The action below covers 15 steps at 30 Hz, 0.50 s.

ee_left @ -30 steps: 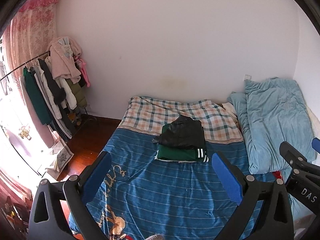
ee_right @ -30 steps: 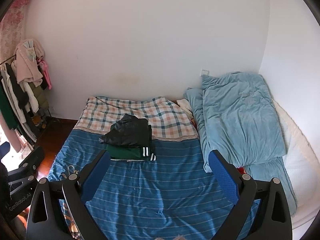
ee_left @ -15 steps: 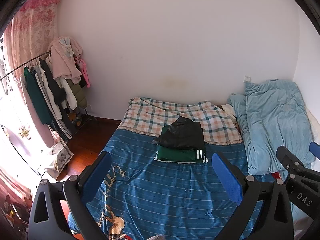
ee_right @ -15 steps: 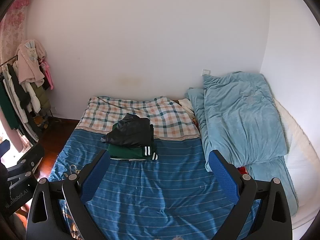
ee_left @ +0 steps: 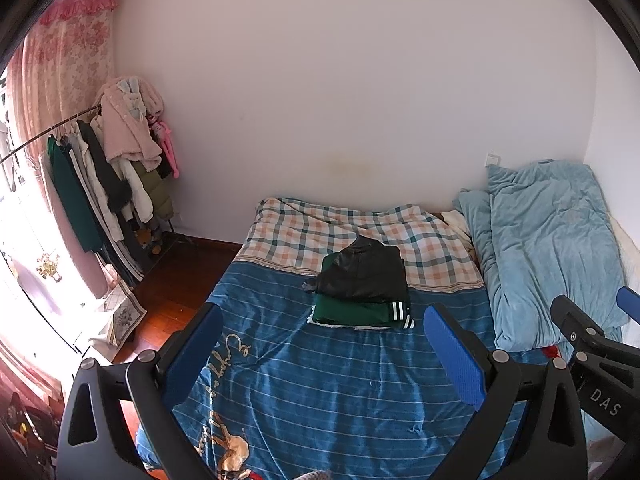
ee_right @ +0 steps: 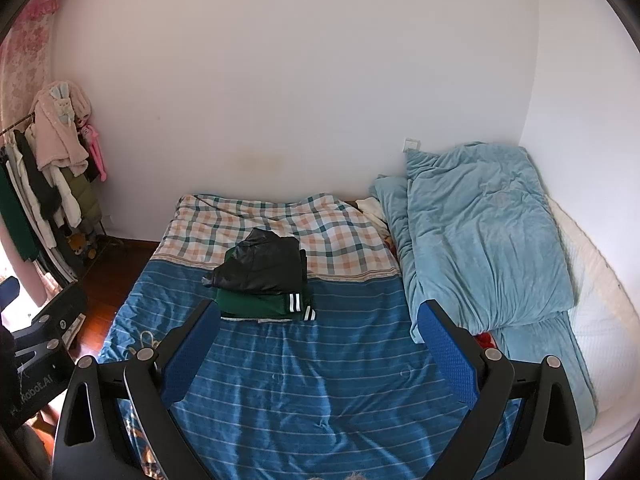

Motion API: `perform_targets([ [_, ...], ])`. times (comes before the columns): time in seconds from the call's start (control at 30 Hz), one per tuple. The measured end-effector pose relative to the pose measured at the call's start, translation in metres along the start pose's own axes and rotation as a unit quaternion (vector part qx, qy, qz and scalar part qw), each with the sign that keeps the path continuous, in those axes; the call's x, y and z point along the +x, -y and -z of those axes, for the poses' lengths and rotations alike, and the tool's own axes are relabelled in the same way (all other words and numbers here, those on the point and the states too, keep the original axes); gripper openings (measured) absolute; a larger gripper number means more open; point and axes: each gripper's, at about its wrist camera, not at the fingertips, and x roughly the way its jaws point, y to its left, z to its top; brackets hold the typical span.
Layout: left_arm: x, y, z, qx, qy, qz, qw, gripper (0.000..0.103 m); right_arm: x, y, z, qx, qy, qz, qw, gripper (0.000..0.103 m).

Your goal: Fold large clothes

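The left tongs [ee_left: 323, 354] stand with their blue-padded black fingers spread wide apart, holding nothing, raised above the near part of the bed. The right tongs [ee_right: 318, 346] are spread just as wide and equally empty, also above the near part of the bed. In the left wrist view the right tongs show at the right edge as a black frame; in the right wrist view the left tongs show at the left edge.

Under both lies the blue striped bedspread [ee_left: 340, 392], wrinkled, with gold script and a printed animal figure near its near left corner. Beyond the fingertips, well apart from both tongs, sits the folded pile: a black shiny folded jacket [ee_left: 362, 276] lying on top of a dark green folded garment with white stripes at its cuff [ee_left: 352, 314]. The pile rests mid-bed, where the blue spread meets the plaid orange-and-green blanket [ee_left: 304, 232] that covers the far end toward the white wall.

Along the right side of the bed lies a rumpled light blue quilt [ee_right: 480, 240], folded over on itself. On the left, by the pink floral curtain [ee_left: 68, 72], a clothes rail hung with coats and a pink fleece robe [ee_left: 116, 160] stands on the dark wooden floor [ee_left: 180, 280].
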Motion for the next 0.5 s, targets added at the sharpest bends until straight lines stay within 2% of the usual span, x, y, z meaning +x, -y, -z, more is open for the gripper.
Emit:
perform_targets([
  [0.5,0.0003,0.0017,-0.0011,0.001,0.001,-0.003,1.0000,0.103,-0.0004,-0.0048,-0.0009,0.005,0.000,-0.002,1.000,0.100],
])
